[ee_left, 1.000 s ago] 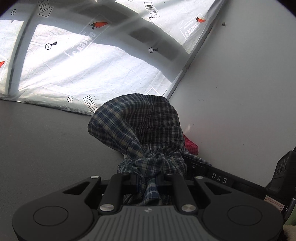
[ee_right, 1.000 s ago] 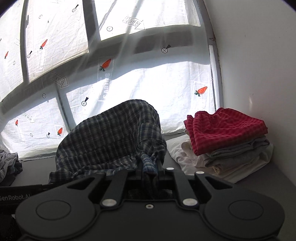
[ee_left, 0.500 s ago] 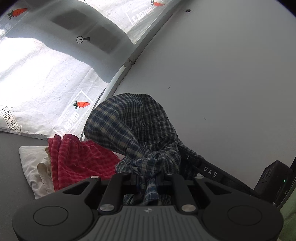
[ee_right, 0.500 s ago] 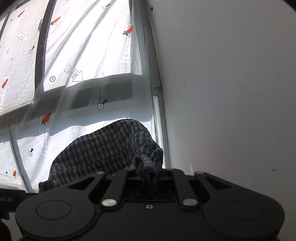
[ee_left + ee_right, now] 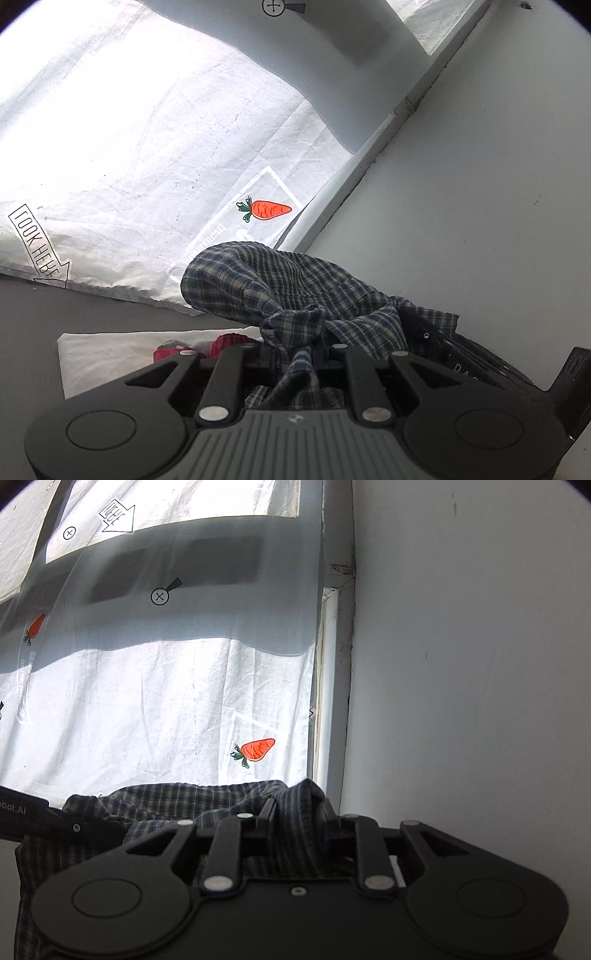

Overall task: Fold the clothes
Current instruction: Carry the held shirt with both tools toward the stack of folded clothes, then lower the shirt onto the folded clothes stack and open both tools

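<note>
Plaid shirt [image 5: 280, 284], blue-and-white checked, bunches in both hand-held grippers.

blue-and-cream checked shirt [image 5: 280, 284], black claw [image 5: 295, 354]

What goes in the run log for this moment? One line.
left tongs: shut on plaid shirt | right tongs: shut on plaid shirt | folded stack: below

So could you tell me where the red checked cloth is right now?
In the left wrist view, the red checked cloth peeks out low and left of centre, on the white folded fabric, just left of the blue plaid shirt.
</note>
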The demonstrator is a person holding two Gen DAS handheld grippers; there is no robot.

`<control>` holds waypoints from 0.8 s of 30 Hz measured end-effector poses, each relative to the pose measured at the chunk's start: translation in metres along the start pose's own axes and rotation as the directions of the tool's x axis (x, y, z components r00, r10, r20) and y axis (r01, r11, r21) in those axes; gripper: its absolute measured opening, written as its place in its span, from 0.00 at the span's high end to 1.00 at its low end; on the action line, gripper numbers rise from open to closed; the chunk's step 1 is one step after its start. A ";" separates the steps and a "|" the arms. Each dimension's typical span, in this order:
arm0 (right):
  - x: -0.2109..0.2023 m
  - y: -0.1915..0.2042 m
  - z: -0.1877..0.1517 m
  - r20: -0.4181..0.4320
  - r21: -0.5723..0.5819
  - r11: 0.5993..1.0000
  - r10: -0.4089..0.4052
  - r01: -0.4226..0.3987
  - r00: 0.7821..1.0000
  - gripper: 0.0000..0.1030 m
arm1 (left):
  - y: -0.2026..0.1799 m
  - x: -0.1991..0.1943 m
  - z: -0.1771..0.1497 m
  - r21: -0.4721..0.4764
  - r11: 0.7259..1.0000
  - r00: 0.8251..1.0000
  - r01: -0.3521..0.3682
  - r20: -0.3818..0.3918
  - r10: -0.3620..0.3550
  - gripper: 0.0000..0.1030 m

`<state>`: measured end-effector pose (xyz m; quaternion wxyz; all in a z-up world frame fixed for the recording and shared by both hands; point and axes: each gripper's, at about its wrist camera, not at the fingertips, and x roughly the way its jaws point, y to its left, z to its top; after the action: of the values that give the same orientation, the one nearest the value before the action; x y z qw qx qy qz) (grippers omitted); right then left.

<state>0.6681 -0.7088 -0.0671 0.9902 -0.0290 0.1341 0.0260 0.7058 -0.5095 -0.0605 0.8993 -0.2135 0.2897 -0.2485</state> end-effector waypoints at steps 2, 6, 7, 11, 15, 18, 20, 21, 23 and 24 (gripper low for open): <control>0.016 0.002 -0.007 -0.038 -0.012 1.000 -0.018 0.017 0.999 0.63 | 0.007 0.008 0.002 0.000 0.999 0.999 -0.048 -0.007 0.048 0.71; 0.015 -0.005 -0.007 -0.014 0.018 0.998 -0.060 0.060 0.998 0.44 | 0.013 0.005 0.014 -0.033 0.983 0.982 -0.179 0.047 0.180 0.51; 0.009 -0.007 -0.006 0.011 0.019 0.998 -0.061 0.060 0.998 0.33 | 0.011 0.000 0.019 -0.022 0.978 0.975 -0.206 0.075 0.207 0.51; -0.018 -0.005 0.001 0.120 -0.043 0.996 -0.076 0.082 0.990 0.29 | -0.004 -0.018 0.035 0.033 0.965 0.953 -0.261 0.166 0.252 0.51; -0.023 0.005 0.005 0.066 -0.118 0.991 0.064 -0.056 0.996 0.72 | -0.032 -0.025 0.020 0.085 0.982 0.975 -0.171 0.156 0.156 0.51; 0.006 0.007 -0.008 -0.041 -0.064 0.997 0.041 -0.044 0.998 0.71 | -0.040 -0.007 -0.006 0.060 0.973 0.967 -0.224 0.141 0.214 0.51; 0.028 0.003 -0.026 -0.143 0.002 1.000 0.022 -0.022 0.990 0.69 | -0.031 0.011 -0.019 0.022 0.949 0.943 -0.315 0.121 0.311 0.51; 0.036 0.002 -0.034 -0.175 0.010 1.000 0.017 -0.015 0.984 0.68 | -0.019 0.018 -0.022 -0.013 0.944 0.939 -0.329 0.097 0.328 0.51; 0.052 0.000 -0.050 -0.235 0.024 1.000 0.005 0.000 0.972 0.66 | 0.006 0.033 -0.029 -0.088 0.933 0.934 -0.350 0.044 0.354 0.51; 0.056 0.002 -0.055 -0.236 0.015 1.000 -0.003 0.007 0.972 0.66 | 0.014 0.037 -0.032 -0.102 0.932 0.934 -0.349 0.041 0.354 0.50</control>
<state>0.7070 -0.7084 -0.1355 0.9675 -0.0247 0.2508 0.0188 0.7162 -0.5273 -0.1070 0.9264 -0.2070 0.3080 -0.0634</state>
